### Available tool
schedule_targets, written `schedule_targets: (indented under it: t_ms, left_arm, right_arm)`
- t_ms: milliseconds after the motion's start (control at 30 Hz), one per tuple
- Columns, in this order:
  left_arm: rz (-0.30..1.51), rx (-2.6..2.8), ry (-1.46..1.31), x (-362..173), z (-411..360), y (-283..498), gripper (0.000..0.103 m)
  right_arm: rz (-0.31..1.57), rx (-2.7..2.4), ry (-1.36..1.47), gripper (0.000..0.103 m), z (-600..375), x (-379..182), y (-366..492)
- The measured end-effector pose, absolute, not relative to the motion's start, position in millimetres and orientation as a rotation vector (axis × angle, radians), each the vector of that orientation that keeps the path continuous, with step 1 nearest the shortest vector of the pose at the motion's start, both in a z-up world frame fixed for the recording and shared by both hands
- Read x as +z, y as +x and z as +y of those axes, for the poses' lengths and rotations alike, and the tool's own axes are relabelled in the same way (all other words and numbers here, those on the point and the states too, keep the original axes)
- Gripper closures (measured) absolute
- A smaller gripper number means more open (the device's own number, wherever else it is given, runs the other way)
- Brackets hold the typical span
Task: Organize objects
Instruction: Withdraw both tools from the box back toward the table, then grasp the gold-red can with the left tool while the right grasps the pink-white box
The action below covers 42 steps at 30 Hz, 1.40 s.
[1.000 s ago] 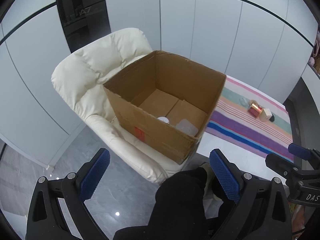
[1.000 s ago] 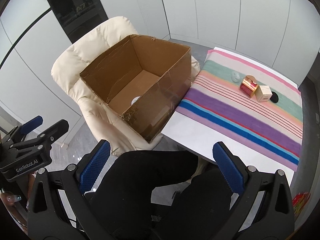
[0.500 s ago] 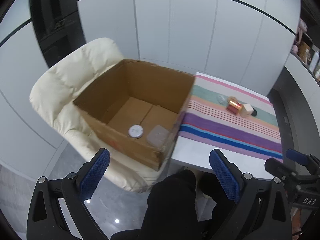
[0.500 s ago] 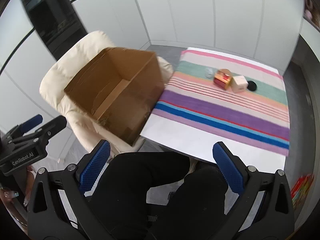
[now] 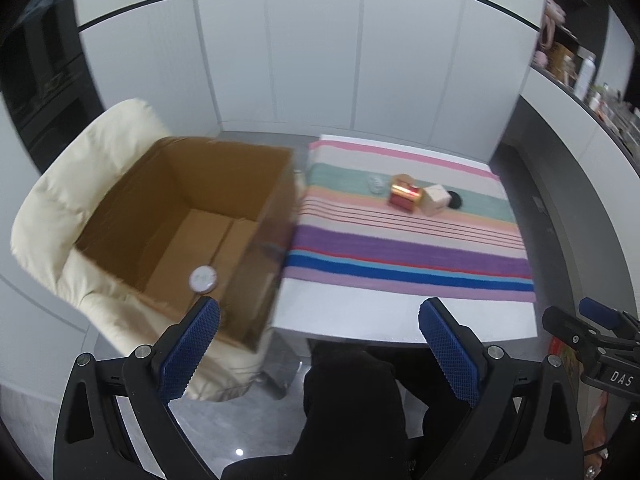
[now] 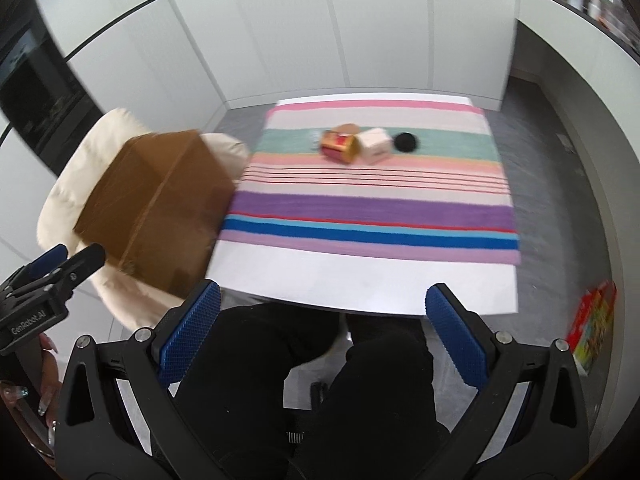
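Observation:
An open cardboard box (image 5: 188,216) (image 6: 160,204) rests on a cream armchair (image 5: 60,208) left of the table; a small white round lid (image 5: 203,279) lies on its floor. On the striped cloth (image 5: 400,240) (image 6: 372,208) at the table's far side sit a red-and-gold box (image 5: 405,197) (image 6: 339,146), a pale cube box (image 5: 436,199) (image 6: 374,145), a black disc (image 5: 454,199) (image 6: 406,142) and a small clear item (image 5: 375,184). My left gripper (image 5: 320,344) and right gripper (image 6: 324,332) hover open and hold nothing, above the person's dark-clothed lap, short of the table's near edge.
The white table (image 5: 400,316) (image 6: 360,280) has a bare strip at its near edge. White wall panels stand behind. Shelves with bottles (image 5: 580,76) run along the right. A colourful box (image 6: 594,324) lies on the floor to the right.
Both views have swung right from the cardboard box toward the striped table. The table objects now sit nearer the centre. Both grippers stay open.

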<state>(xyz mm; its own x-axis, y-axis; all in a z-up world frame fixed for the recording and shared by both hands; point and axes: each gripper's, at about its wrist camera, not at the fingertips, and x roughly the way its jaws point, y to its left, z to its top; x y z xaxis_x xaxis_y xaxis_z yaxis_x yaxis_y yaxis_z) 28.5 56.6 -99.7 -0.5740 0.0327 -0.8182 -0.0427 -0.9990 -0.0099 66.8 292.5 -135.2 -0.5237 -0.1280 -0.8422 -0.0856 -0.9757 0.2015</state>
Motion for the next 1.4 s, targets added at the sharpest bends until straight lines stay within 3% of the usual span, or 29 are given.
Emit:
schedule_targets:
  t_ms: [600, 800, 1400]
  left_arm:
    - [0.057, 2.632, -1.415, -115, 134, -26, 0.003]
    - [0.1, 2.639, -1.415, -130, 146, -57, 0.003]
    - [-0.033, 2.543, -1.566, -232, 166, -199, 0.003]
  right_arm:
    - [-0.458, -2.8, 1.612, 0.0, 384, -163, 70]
    - [-0.383, -2.823, 1.605, 0.0, 393, -177, 34]
    - [-0.248, -2.754, 1.628, 0.0, 390, -267, -122]
